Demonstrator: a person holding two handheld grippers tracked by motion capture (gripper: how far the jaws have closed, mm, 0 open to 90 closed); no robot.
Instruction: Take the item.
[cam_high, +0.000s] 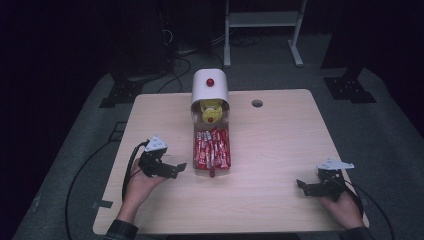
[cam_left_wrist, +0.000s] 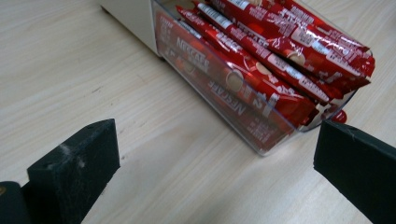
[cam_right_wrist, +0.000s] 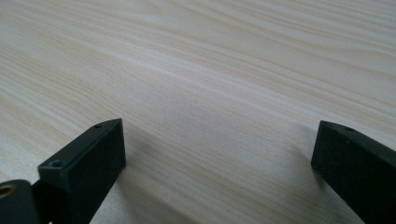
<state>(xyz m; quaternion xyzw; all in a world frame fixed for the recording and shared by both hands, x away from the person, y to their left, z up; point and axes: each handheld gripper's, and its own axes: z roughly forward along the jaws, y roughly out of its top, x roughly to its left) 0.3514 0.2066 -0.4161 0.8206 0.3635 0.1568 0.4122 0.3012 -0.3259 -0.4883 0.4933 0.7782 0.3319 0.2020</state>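
Two released grippers rested on the pale wooden desk (cam_high: 280, 145), the left gripper (cam_high: 176, 168) nearer, just left of the clear tray of red coffee sachets (cam_high: 213, 148), its long axis running near-to-far, the right gripper (cam_high: 303, 186) well apart.

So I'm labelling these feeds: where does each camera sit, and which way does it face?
High view: above the person's side, looking forward and down on the table; both hands and the left gripper and right gripper show.
Left gripper view: rides that gripper, facing the tray of sachets; open jaws show.
Right gripper view: faces bare tabletop; open jaws show.
High and left views share the tray.
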